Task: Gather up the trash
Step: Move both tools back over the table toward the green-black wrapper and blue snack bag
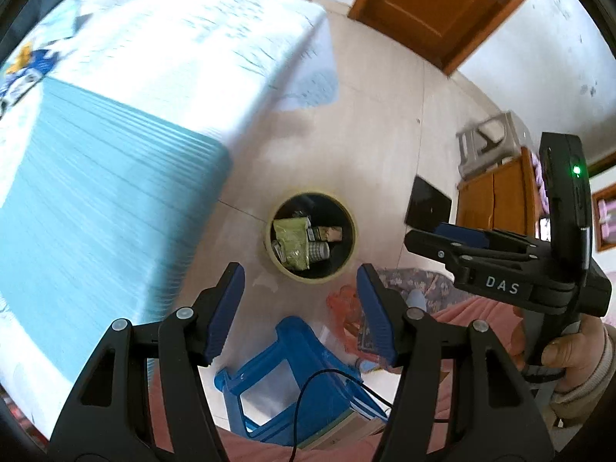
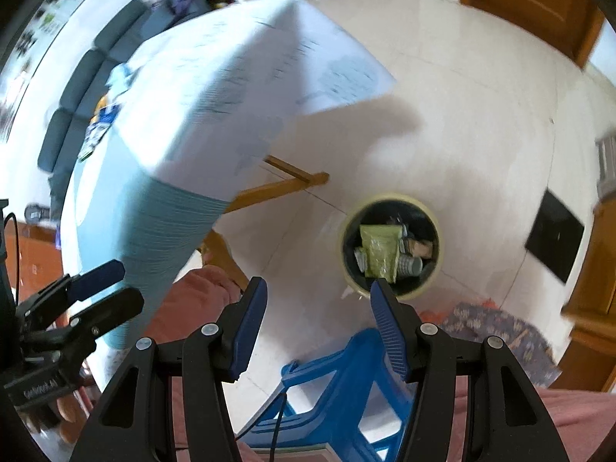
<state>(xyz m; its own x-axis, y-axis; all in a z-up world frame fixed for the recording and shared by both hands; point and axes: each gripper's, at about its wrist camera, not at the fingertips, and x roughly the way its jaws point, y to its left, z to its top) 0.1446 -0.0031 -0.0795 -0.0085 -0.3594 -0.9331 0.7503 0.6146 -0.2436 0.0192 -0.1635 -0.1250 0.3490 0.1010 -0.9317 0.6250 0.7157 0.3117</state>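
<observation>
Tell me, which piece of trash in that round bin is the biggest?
The yellow-green flat packet in the trash bin. It lies on top, spanning most of the opening, while the grey patterned cup and brown scrap beside it are much smaller.

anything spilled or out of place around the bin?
Nothing spilled that I can see: the trash sits inside the bin, green packet on top. Only oddity: orange-and-patterned cloth or wrapping lying on the floor beside the blue stool. Both grippers are empty.
</observation>
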